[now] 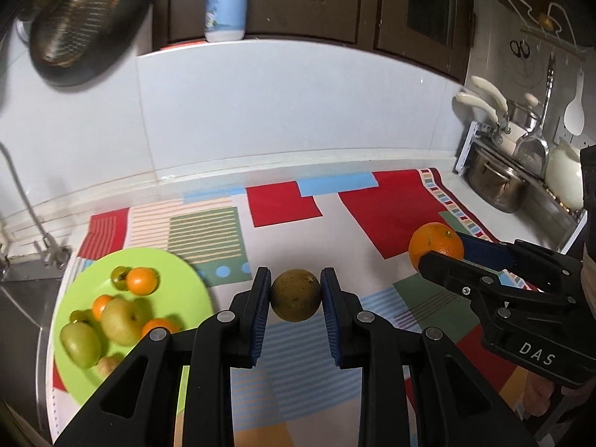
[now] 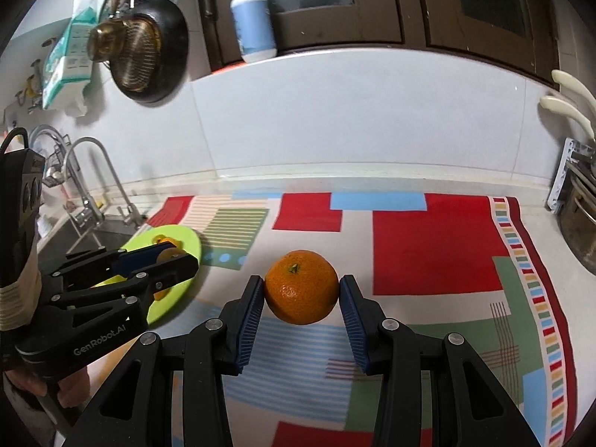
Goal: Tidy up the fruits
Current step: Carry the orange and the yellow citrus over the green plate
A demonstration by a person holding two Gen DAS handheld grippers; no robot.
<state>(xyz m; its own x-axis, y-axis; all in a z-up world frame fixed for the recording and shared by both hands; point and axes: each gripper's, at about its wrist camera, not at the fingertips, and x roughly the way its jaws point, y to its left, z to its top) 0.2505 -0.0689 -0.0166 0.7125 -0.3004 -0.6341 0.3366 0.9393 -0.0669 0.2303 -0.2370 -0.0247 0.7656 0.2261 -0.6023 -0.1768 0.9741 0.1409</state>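
My left gripper (image 1: 295, 294) is shut on a dull brown-green round fruit (image 1: 295, 295), held above the patterned cloth (image 1: 283, 205). My right gripper (image 2: 301, 294) is shut on an orange (image 2: 301, 287), with both blue pads against its sides. In the left wrist view the orange (image 1: 434, 244) and right gripper (image 1: 443, 251) sit at the right. A lime-green plate (image 1: 178, 272) at the left holds several green apples (image 1: 121, 320) and small oranges (image 1: 141, 280). In the right wrist view the plate (image 2: 186, 240) is partly hidden by the left gripper (image 2: 169, 255).
A sink with a faucet (image 2: 89, 186) lies left of the plate. Steel pots (image 1: 495, 182) and hanging utensils stand at the right. A pan and strainer (image 2: 145, 56) hang on the white wall. A lotion bottle (image 2: 253, 26) stands on the ledge.
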